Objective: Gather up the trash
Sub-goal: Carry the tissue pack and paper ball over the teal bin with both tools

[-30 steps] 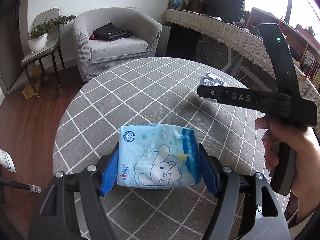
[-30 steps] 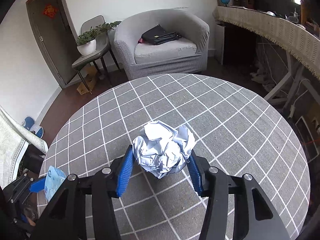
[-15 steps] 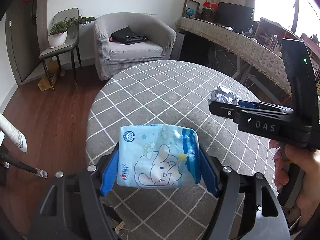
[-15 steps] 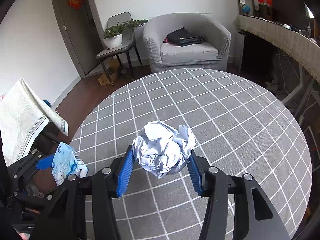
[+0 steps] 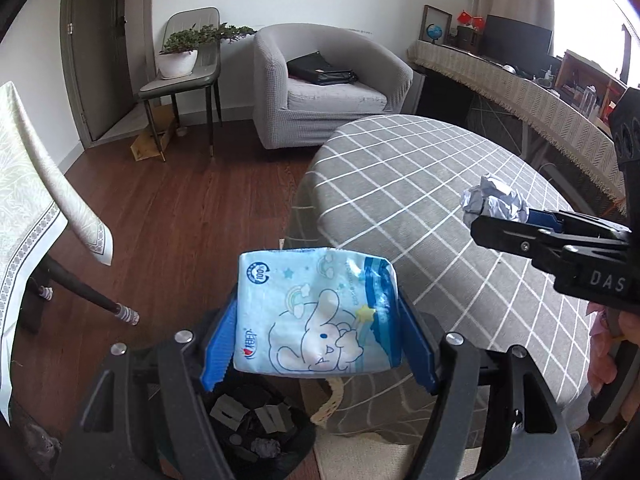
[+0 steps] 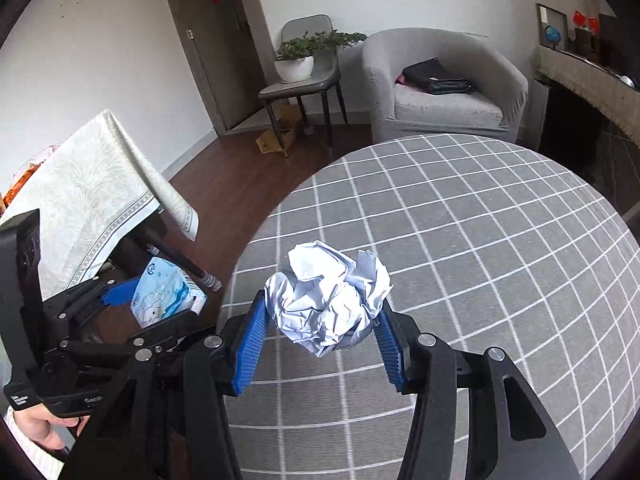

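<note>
**Inspector:** Left wrist view: the left gripper [image 5: 318, 340] is clamped on a light-blue tissue pack [image 5: 318, 314], one blue pad against each short end. The pack's long axis runs crosswise between the fingers, its printed face with the rabbit turned toward the camera and right way up.

**Clerk:** And its location?

**Inspector:** Held off the edge of the round table [image 5: 420, 184], above a black-lined trash bin [image 5: 256, 436] on the wooden floor. The bin already holds scraps.

**Clerk:** The other side?

**Inspector:** Right wrist view: the right gripper [image 6: 320, 344] is grasping a crumpled paper ball [image 6: 328, 300] between its blue pads, over the checked tablecloth [image 6: 480, 240] near the table's left edge. The ball is roughly round; no long axis can be told.

**Clerk:** Their relation?

**Inspector:** The left gripper sits to the left of the right one, lower and beyond the table rim.
</note>
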{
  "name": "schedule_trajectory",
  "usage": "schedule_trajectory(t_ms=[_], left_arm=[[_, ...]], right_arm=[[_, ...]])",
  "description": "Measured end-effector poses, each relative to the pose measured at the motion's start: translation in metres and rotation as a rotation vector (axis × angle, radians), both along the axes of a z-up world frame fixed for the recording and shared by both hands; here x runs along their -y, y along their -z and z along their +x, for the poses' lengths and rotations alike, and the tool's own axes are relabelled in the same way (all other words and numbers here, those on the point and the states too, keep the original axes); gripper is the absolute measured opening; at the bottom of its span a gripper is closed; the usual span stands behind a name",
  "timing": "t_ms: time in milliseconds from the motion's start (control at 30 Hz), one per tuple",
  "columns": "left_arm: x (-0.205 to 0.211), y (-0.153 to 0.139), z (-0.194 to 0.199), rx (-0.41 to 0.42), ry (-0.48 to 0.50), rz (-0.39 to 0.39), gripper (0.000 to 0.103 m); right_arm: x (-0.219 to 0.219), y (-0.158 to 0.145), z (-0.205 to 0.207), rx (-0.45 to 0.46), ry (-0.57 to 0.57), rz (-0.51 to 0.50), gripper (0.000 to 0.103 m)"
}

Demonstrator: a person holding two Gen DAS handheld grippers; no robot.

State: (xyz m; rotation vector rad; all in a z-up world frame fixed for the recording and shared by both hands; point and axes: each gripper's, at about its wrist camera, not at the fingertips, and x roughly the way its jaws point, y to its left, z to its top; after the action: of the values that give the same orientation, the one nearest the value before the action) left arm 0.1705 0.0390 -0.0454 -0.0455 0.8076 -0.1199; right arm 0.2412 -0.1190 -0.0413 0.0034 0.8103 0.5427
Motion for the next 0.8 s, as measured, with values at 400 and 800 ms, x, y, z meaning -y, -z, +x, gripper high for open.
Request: schedule_trajectory(t_ms=[400, 800], left_arm=[[-0.089, 0.07, -0.041, -0.152, -0.169, -0.025, 0.074], [-0.125, 0.136, -0.054, -0.332, -0.184, -0.031, 0.074]], right_arm=[[-0.085, 0.008, -0.03, -0.011, -0.198, -0.002, 0.052], [-0.161, 0.055, -0.049, -0.098, -0.324, -0.1, 0.052]])
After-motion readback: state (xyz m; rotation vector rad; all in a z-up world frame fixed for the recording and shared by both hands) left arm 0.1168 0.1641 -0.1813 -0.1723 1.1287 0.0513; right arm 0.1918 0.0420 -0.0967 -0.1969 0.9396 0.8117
